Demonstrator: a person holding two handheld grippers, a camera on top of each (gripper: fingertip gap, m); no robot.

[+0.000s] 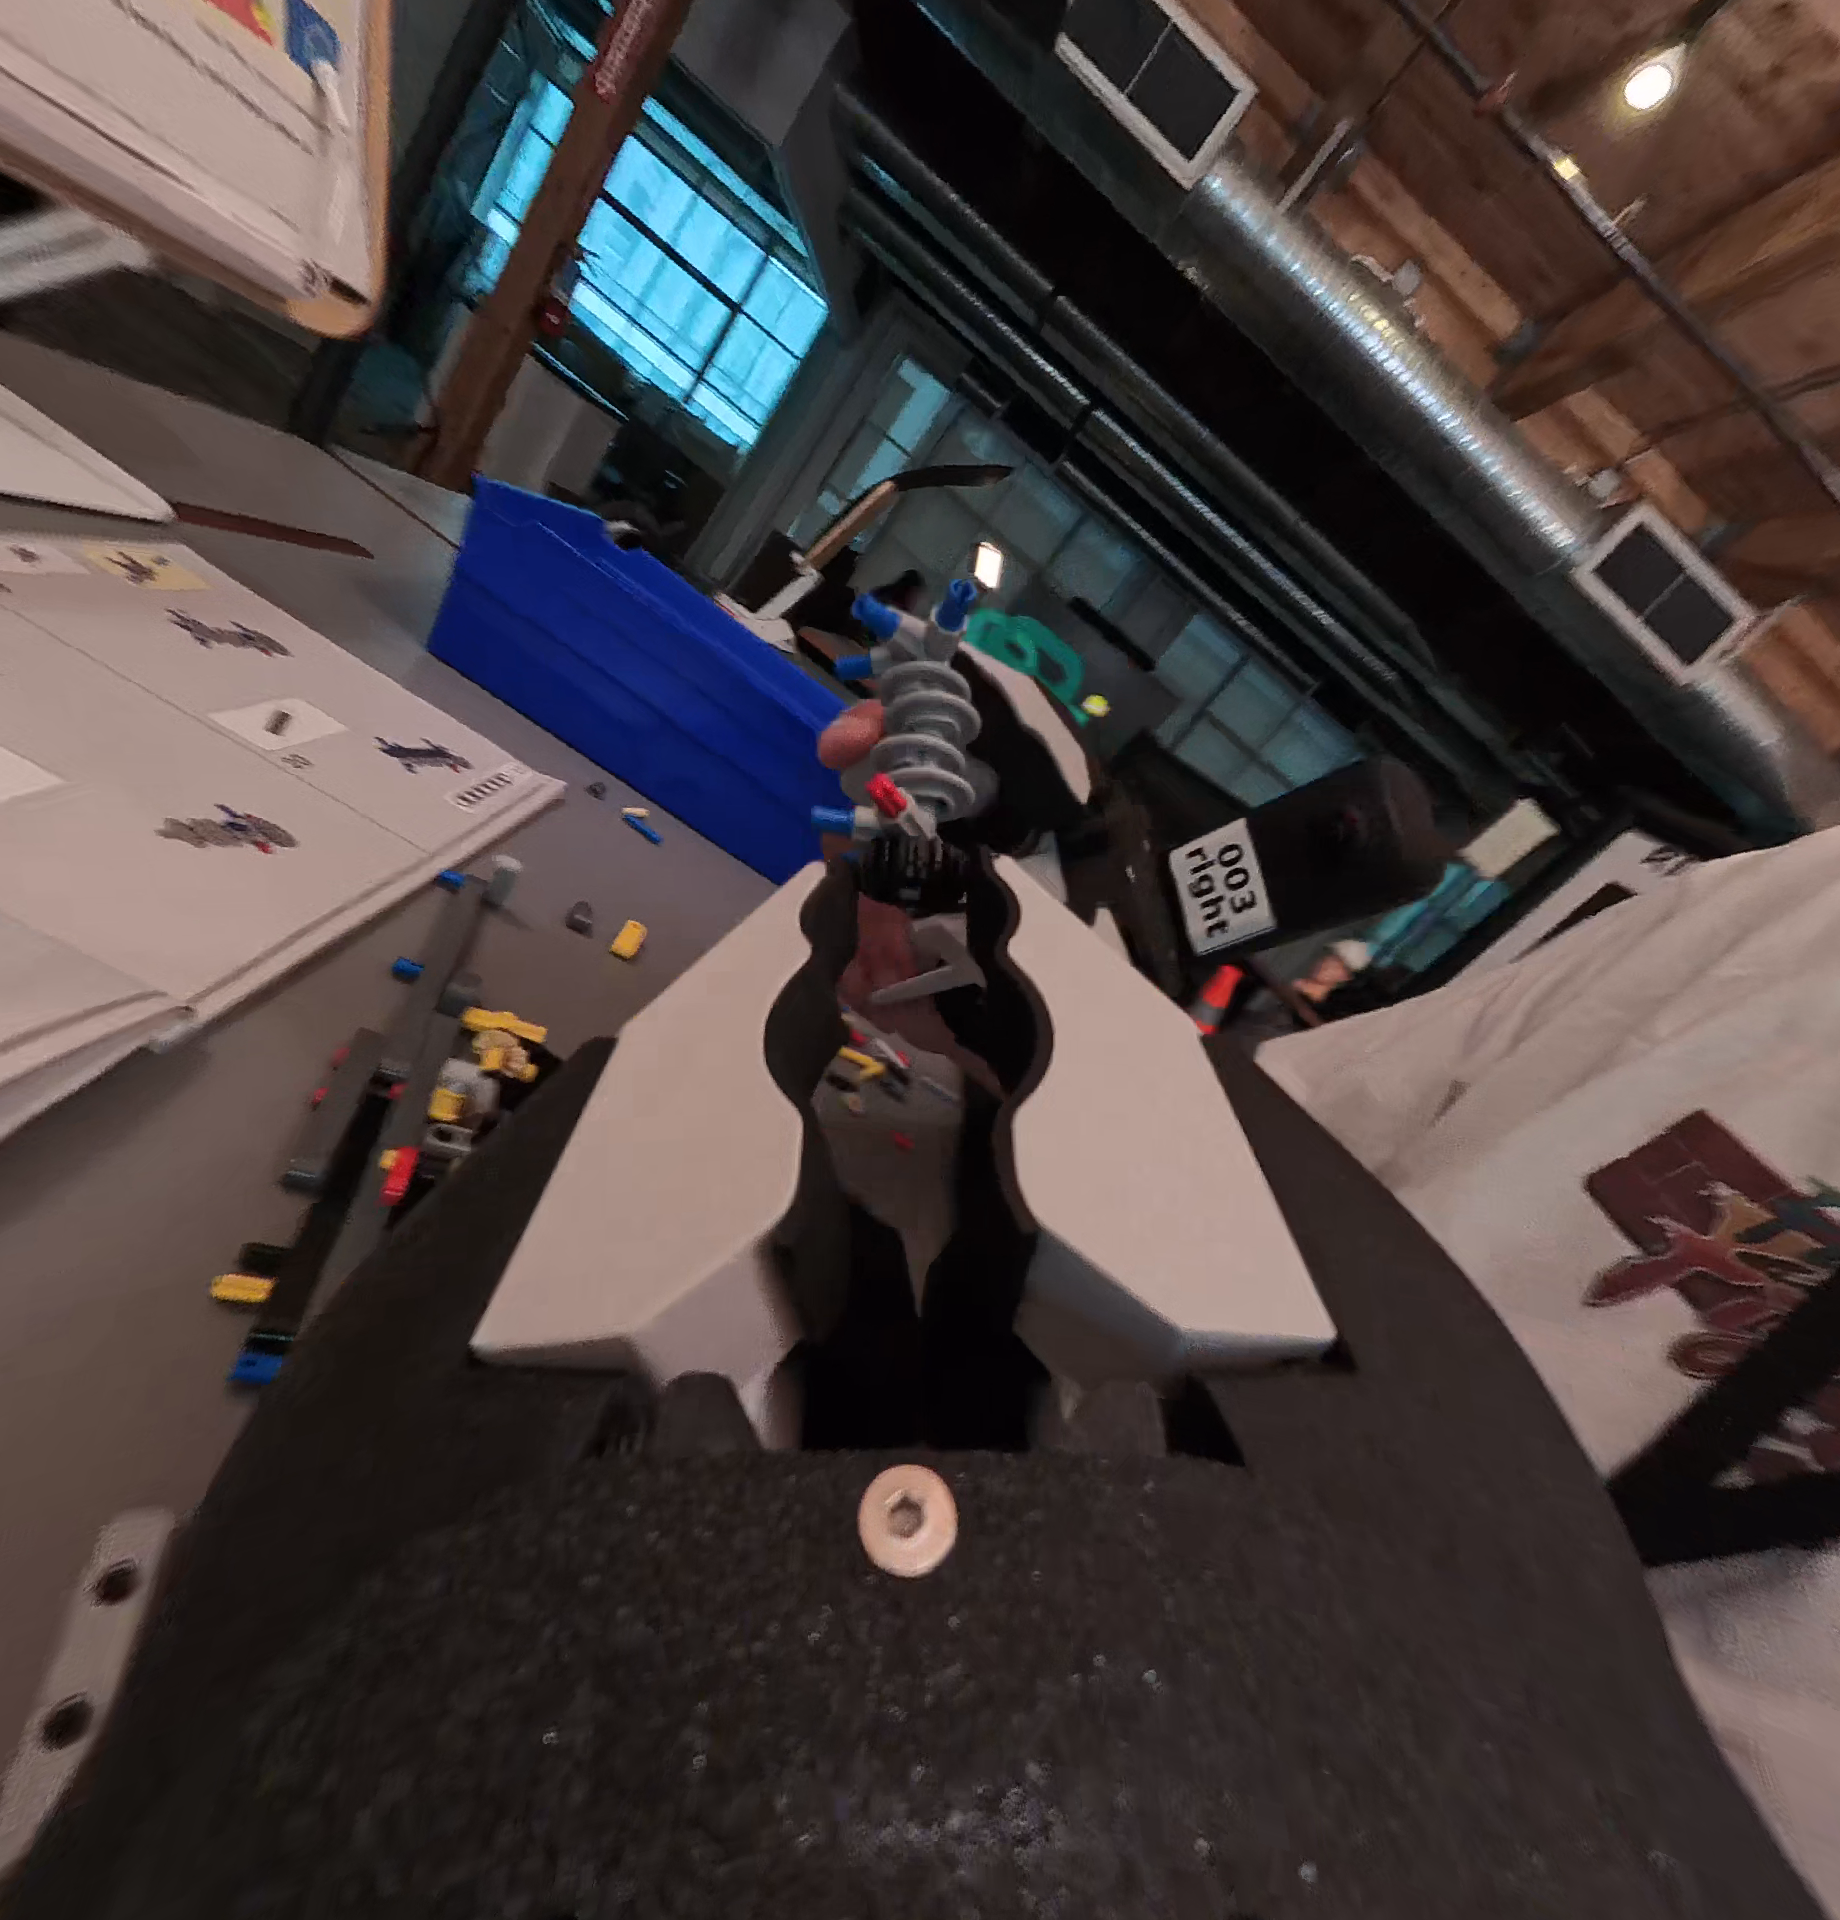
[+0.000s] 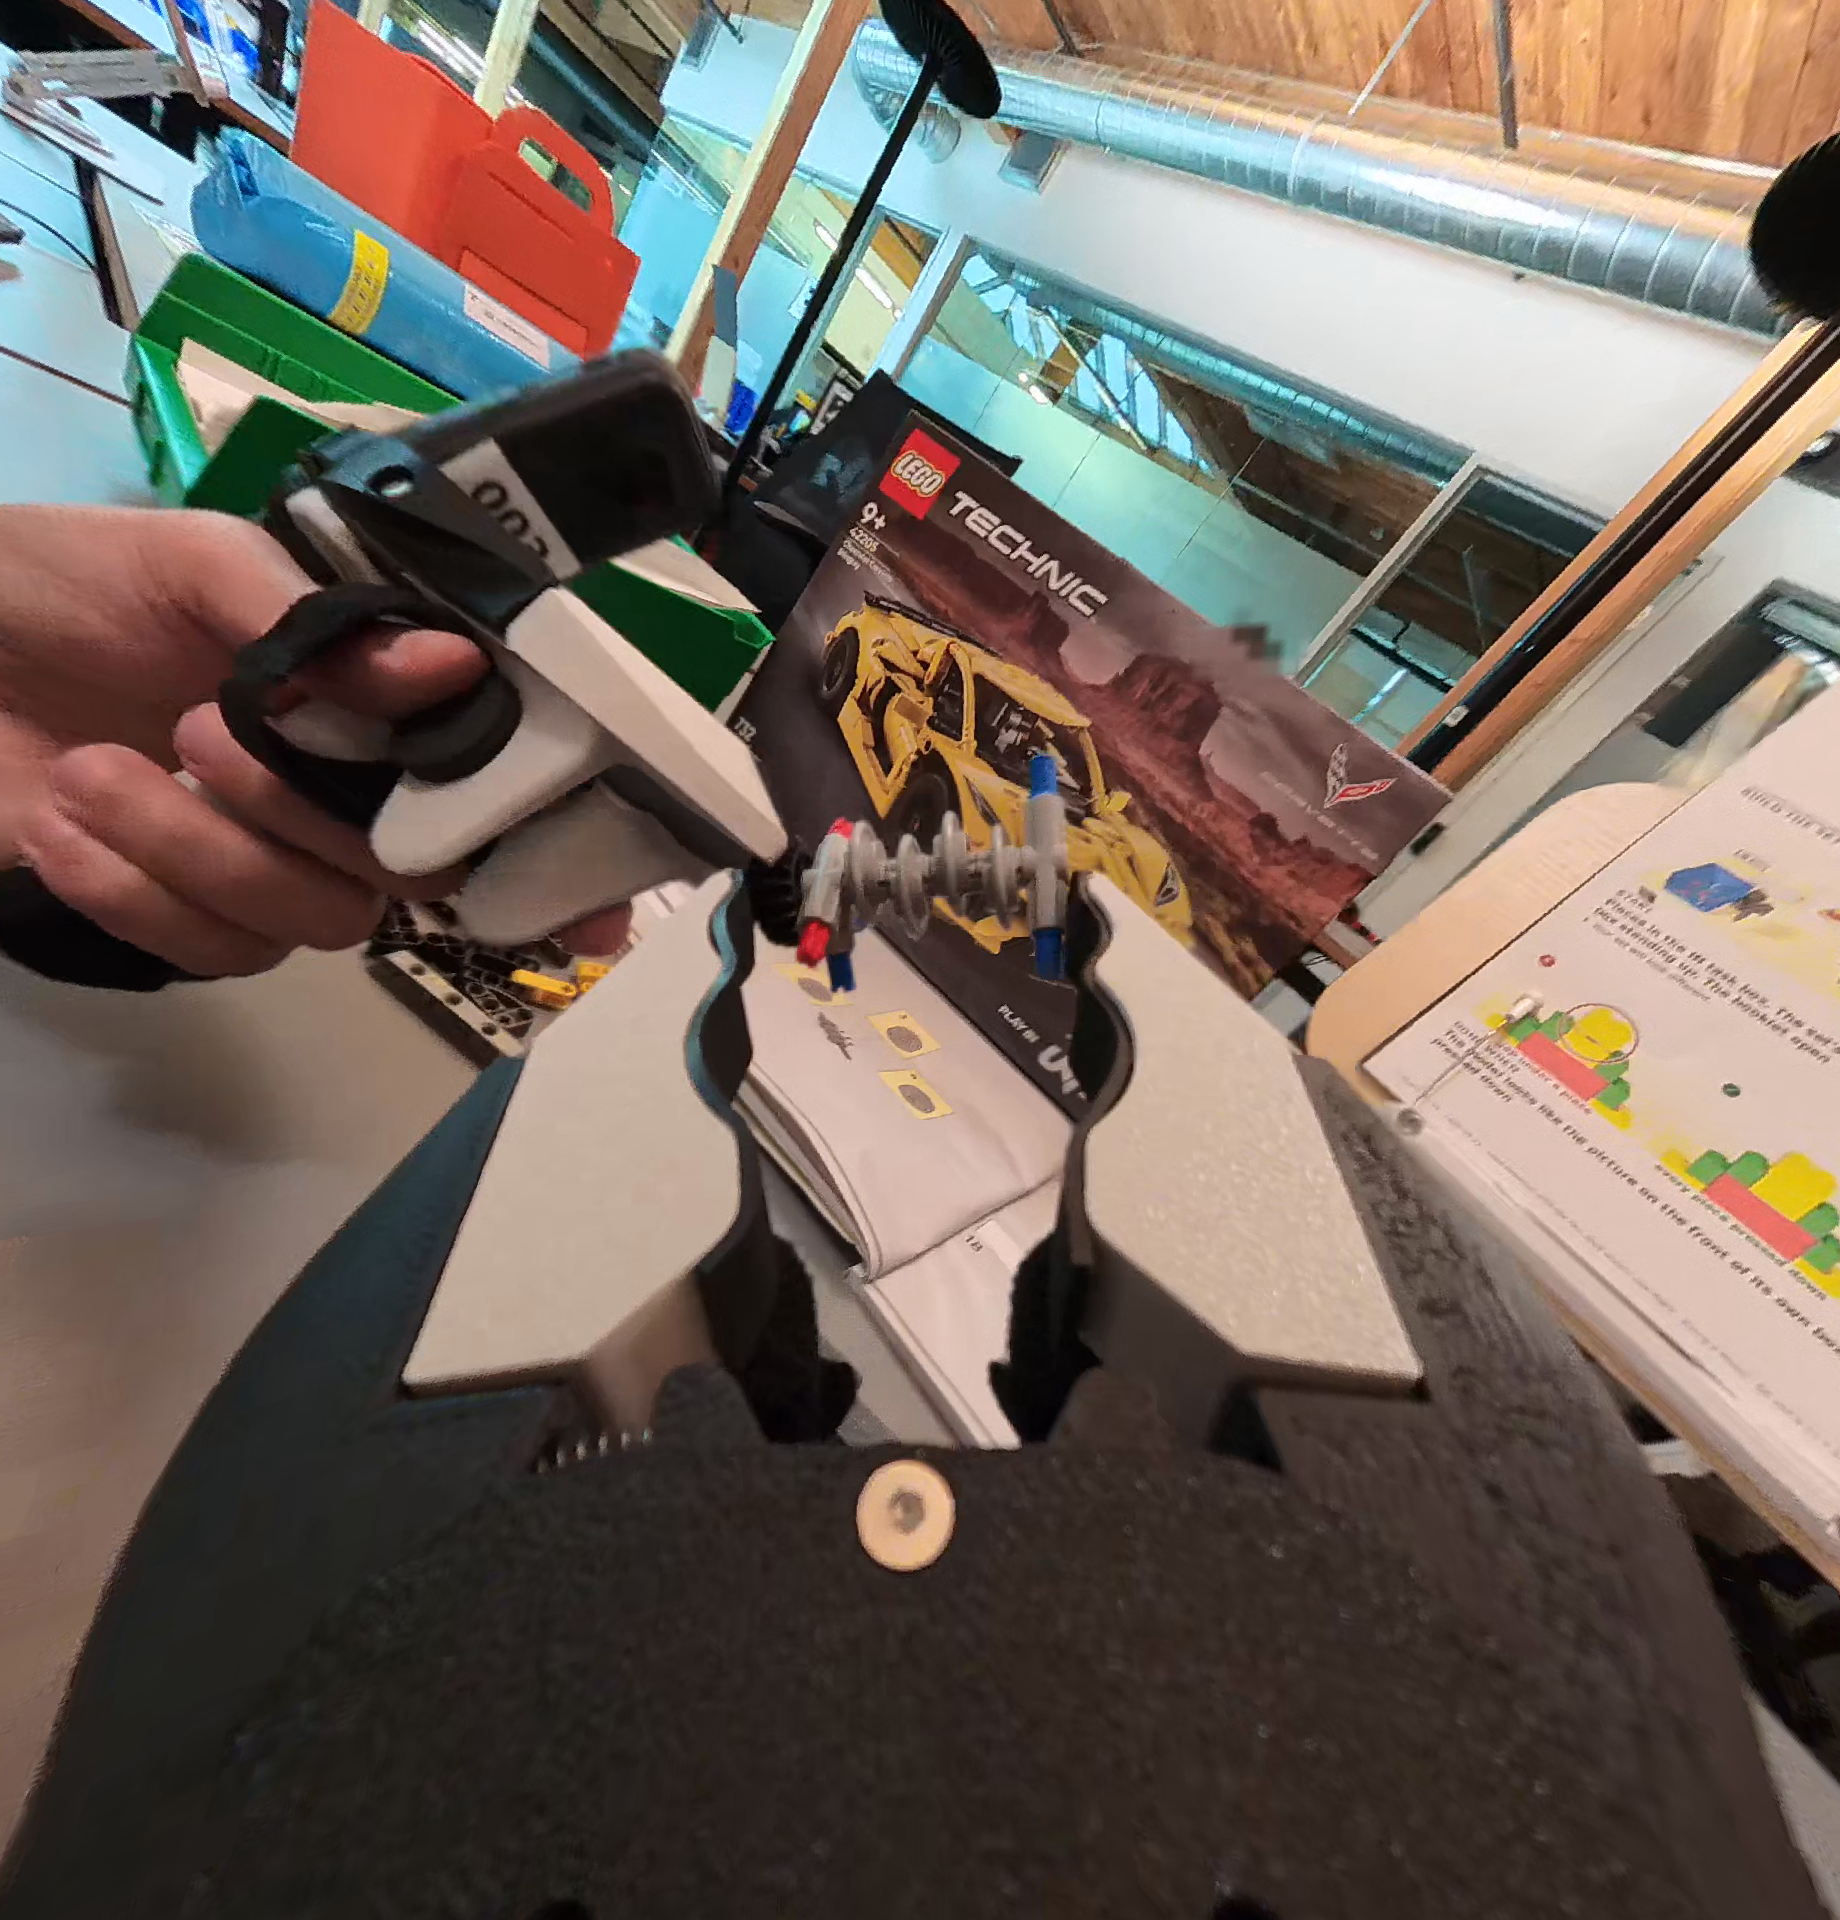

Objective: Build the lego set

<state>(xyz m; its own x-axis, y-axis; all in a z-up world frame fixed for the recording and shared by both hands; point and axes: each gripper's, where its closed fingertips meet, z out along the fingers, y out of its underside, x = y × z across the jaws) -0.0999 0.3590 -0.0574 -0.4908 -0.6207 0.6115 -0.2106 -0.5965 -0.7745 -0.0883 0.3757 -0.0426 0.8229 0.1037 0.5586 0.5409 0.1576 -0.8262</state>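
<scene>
**Left wrist view: gray shaft assembly held in the air between two grippers**

Left wrist view shows the left gripper (image 1: pixel 911 883) with its fingertips closed on a black gear at one end of a gray shaft assembly (image 1: pixel 921 727), which is lifted clear of the table (image 1: pixel 95 1351). The assembly carries ribbed gray discs and blue and red pins. Loose yellow, blue and red pieces (image 1: pixel 480 1070) lie on the table below, beside an open instruction booklet (image 1: pixel 220 779) and a blue bin (image 1: pixel 604 665).

Right wrist view shows the right gripper (image 2: pixel 911 914) with its fingers spread apart, the assembly (image 2: pixel 937 873) lying crosswise at their tips; whether either finger touches it cannot be told. A hand (image 2: pixel 116 727) holds the left gripper (image 2: pixel 760 862) there. Behind stands the set's box (image 2: pixel 1051 748) with a yellow car on it.
</scene>
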